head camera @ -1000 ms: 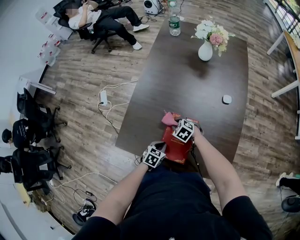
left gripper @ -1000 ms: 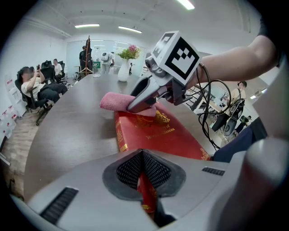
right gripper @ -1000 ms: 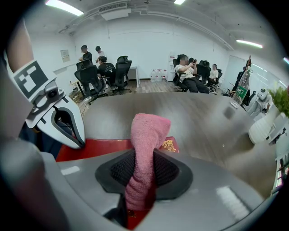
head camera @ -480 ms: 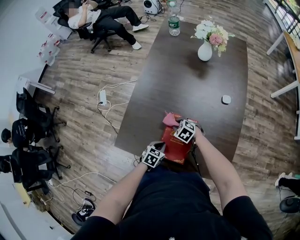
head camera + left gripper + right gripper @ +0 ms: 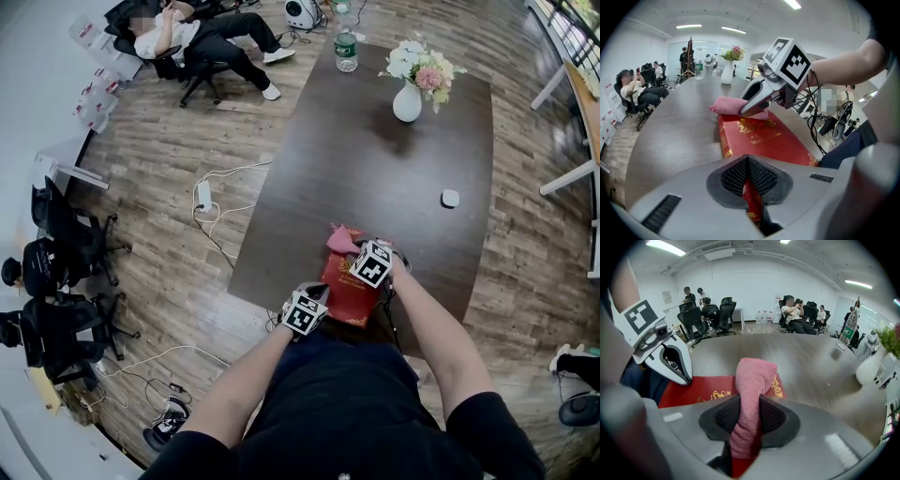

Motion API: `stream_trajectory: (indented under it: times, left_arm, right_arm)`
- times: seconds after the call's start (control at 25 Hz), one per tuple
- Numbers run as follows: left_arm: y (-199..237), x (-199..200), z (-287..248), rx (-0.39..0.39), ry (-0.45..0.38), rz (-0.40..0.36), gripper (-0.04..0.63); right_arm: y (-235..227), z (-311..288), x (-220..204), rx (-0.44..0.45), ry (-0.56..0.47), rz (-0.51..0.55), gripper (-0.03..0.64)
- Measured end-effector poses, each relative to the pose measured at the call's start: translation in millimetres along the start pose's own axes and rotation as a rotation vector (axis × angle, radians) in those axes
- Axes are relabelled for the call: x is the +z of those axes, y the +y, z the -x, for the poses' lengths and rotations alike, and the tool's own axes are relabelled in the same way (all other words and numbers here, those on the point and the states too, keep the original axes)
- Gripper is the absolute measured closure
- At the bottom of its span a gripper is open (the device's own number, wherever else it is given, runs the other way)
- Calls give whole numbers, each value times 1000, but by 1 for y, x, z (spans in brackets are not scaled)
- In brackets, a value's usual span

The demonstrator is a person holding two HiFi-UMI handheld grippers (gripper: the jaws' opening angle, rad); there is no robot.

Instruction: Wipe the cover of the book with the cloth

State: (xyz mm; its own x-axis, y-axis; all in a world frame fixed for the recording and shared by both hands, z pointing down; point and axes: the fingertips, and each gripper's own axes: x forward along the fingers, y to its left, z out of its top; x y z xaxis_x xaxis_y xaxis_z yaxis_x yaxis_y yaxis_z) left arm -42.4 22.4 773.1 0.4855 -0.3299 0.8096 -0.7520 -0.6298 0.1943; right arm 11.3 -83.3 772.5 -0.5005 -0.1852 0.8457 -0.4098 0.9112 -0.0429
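Head view: the red book [image 5: 349,298] is lying at the near edge of the dark table [image 5: 375,159]. Left gripper view: my left gripper [image 5: 749,197] is clamping the book's near edge. Right gripper view: my right gripper [image 5: 745,427] is pinching the pink cloth [image 5: 752,376], pressing it on the cover's far end.

Head view overhead; gripper views apparently share book [image 5: 768,138].

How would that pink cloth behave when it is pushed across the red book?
Probably floppy: the pink cloth bunches and folds past the right gripper, which is shut on it. It looks like terry, so it likely drags with some grip rather than gliding over the red book. The left gripper, clamped on the book's edge, should keep it from shifting.
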Motion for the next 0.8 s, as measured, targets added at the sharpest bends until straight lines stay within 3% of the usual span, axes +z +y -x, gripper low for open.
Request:
stream_trajectory:
  times: [0.8]
  left_arm:
    - [-2,0,1,6,0,4,601]
  right_arm:
    - [-2,9,-15,-16,1,-17,502]
